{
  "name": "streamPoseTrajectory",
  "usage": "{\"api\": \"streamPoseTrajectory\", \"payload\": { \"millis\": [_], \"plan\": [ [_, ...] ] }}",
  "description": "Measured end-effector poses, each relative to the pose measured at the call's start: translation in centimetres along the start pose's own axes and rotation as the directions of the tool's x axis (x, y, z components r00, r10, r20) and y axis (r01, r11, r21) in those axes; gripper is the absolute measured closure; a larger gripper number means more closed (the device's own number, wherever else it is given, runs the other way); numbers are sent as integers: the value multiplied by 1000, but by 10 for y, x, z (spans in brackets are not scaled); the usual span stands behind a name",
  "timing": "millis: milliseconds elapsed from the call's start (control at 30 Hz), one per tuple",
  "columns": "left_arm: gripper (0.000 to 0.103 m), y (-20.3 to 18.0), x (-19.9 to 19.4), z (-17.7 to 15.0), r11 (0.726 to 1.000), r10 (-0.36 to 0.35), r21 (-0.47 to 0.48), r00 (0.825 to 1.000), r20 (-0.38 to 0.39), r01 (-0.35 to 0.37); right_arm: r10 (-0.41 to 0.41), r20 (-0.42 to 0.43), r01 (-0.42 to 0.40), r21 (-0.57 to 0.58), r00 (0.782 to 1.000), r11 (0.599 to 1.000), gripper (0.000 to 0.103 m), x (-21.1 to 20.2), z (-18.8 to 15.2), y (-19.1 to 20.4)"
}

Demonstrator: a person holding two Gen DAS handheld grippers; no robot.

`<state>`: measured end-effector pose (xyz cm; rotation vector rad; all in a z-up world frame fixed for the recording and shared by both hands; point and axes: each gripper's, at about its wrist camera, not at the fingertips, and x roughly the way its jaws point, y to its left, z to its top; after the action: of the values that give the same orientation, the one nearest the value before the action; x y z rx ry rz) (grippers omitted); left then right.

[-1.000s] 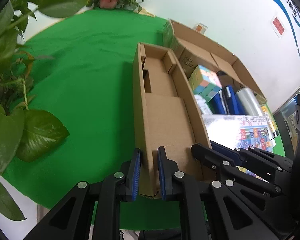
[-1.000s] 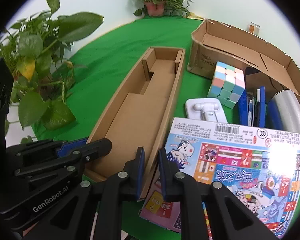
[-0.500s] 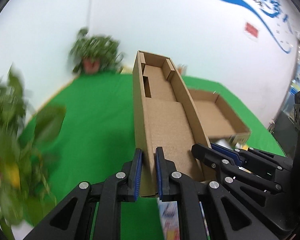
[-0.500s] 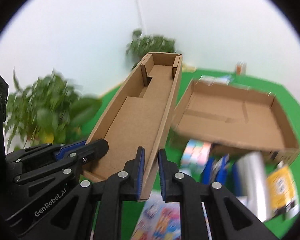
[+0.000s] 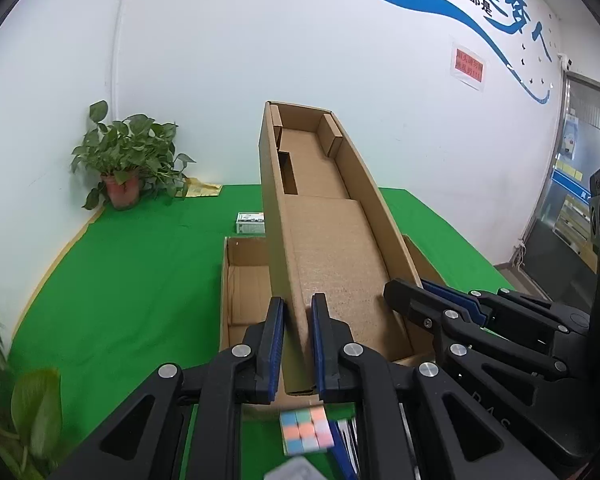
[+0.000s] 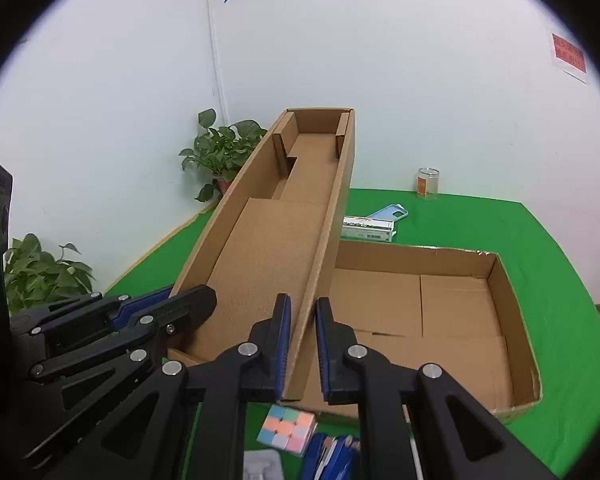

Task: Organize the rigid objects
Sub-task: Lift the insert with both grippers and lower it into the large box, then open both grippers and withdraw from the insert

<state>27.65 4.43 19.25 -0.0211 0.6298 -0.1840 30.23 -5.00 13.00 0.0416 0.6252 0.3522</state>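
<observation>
Each hand-held gripper, left [image 5: 296, 344] and right [image 6: 302, 350], is clamped on a side wall of the long cardboard tray [image 5: 324, 248], raised above the open box [image 6: 420, 320].

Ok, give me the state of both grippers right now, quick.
Left gripper: closed on the left wall of the long cardboard tray.
Right gripper: closed on the right wall of the same tray.

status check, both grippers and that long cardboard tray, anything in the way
Left gripper shut on long cardboard tray left wall; right gripper shut on right wall. Tray held clear of table, empty. Open box and puzzle cube below.
</observation>
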Motion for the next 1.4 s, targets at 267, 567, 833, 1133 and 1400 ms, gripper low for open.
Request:
{"api": "streamPoseTrajectory", "payload": {
  "millis": [267,567,833,1133,1400],
  "plan": [
    [93,32,93,38,1000,6,-26,993,-121,-9,56,-101,-52,48,993,998,91,58,20,-25],
    [93,70,198,-26,997,19,-66,955,-298,-41,106,-269,-81,103,957,991,91,134,-12,-42],
    [93,99,257,-67,993,61,-70,920,-388,-95,162,-380,-106,163,911,981,91,180,-40,-44],
    [93,94,253,-89,987,126,-40,910,-394,-154,194,-464,-101,217,865,971,92,206,-59,-38],
    [93,75,228,-103,988,126,-29,910,-395,-149,219,-496,-99,257,840,961,91,214,-67,-42]
  ]
}}
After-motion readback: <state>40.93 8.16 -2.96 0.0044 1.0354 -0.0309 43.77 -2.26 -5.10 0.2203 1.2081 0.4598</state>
